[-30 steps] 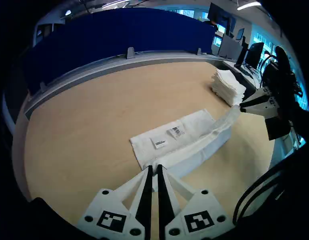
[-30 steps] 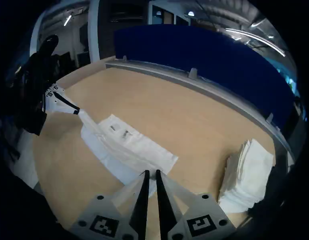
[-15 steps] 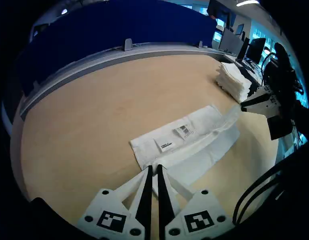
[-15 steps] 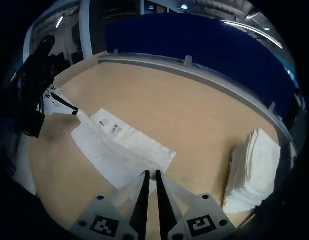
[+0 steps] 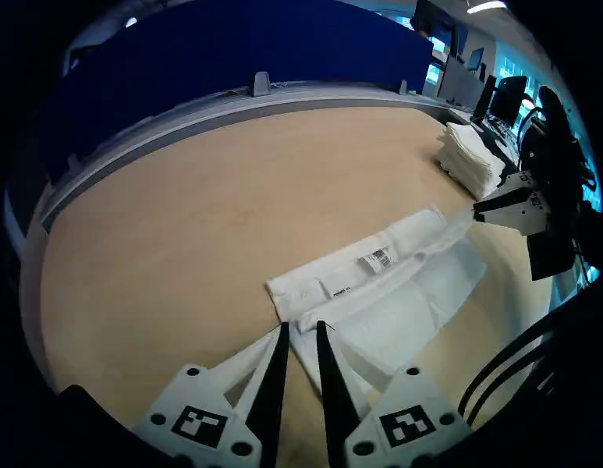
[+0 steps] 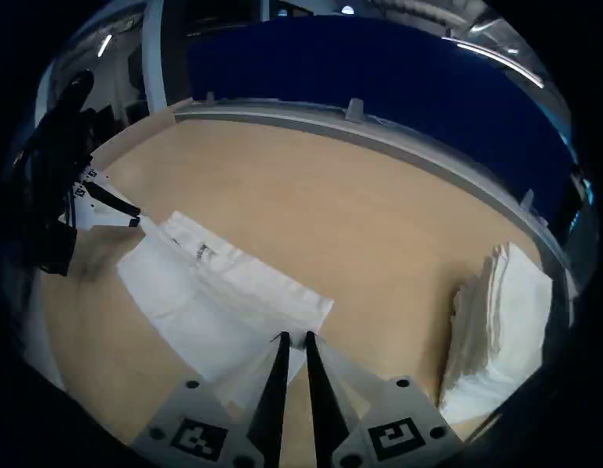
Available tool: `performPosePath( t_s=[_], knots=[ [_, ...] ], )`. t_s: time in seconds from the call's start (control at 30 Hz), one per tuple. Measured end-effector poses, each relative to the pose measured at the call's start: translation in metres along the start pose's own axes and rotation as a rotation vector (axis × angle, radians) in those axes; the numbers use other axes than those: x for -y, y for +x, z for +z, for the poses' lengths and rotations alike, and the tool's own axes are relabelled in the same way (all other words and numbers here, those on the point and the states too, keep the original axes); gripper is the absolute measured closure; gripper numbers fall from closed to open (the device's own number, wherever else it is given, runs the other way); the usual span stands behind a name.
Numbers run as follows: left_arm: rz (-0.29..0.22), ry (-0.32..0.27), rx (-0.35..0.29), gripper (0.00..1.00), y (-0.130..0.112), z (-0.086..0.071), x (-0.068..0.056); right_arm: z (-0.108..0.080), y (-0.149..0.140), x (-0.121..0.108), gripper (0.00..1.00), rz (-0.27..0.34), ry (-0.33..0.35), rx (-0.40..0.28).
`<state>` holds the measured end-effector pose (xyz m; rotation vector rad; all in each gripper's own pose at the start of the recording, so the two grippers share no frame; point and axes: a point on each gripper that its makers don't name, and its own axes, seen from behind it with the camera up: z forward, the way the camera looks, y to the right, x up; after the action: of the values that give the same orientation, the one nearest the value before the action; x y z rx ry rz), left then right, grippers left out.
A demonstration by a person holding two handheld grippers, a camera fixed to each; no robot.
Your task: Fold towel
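Note:
A white towel lies lengthwise on the wooden table, its near half folded over the half that carries two labels. My left gripper sits low at the towel's left corner with its fingers slightly apart and cloth lying loose between them. In the right gripper view the towel runs from my right gripper, which is shut on the near corner, to the left gripper at the far end. The left gripper view shows the right gripper at the towel's far corner, held by a dark-sleeved hand.
A stack of folded white towels stands at the table's right end, close to my right gripper. A blue partition with a grey rail runs along the far edge. Monitors stand beyond the stack.
Both grippers came down and brought the lifted towel edge onto the table, so the fold now lies flat. The left gripper's fingers have spread apart; the right gripper's fingers stay together.

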<state>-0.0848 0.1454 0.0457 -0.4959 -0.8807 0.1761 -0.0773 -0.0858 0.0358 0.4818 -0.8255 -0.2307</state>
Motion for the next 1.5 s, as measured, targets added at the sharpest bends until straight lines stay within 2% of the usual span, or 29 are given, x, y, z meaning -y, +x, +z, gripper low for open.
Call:
performPosePath(
  t_s=[0.03,0.1,0.17,0.37,0.43,0.7,0.9,1.2,1.37,1.5],
  knots=[
    [0.003,0.006,-0.003,0.70,0.001,0.000,0.001,0.000,0.000,-0.002,0.77,-0.003,-0.009,-0.002],
    [0.007,0.019,-0.010,0.59,0.002,-0.001,0.004,0.000,0.001,-0.005,0.58,-0.009,-0.026,-0.004],
    [0.008,0.038,-0.019,0.52,0.003,-0.004,0.008,-0.001,-0.001,-0.006,0.40,-0.015,-0.034,-0.003],
    [0.001,0.028,-0.031,0.07,0.001,-0.009,0.007,-0.004,-0.002,-0.005,0.13,0.002,-0.026,-0.015],
    [0.000,0.029,-0.036,0.04,0.000,-0.010,0.007,-0.006,-0.002,-0.005,0.13,0.009,-0.025,-0.019],
    [-0.009,0.044,-0.040,0.04,-0.001,-0.014,0.009,-0.011,-0.004,-0.003,0.13,0.001,-0.026,-0.019],
    [-0.020,0.059,-0.042,0.04,-0.008,-0.024,0.012,-0.016,-0.009,0.001,0.13,0.005,-0.020,-0.019],
    [-0.064,0.085,-0.042,0.04,-0.035,-0.048,0.017,-0.027,-0.027,0.013,0.13,0.035,-0.011,-0.012],
    [-0.080,0.088,-0.033,0.04,-0.053,-0.059,0.014,-0.035,-0.038,0.021,0.13,0.042,-0.006,-0.009],
    [-0.084,0.094,-0.032,0.04,-0.059,-0.063,0.013,-0.038,-0.043,0.024,0.13,0.038,-0.004,-0.004]
  ],
)
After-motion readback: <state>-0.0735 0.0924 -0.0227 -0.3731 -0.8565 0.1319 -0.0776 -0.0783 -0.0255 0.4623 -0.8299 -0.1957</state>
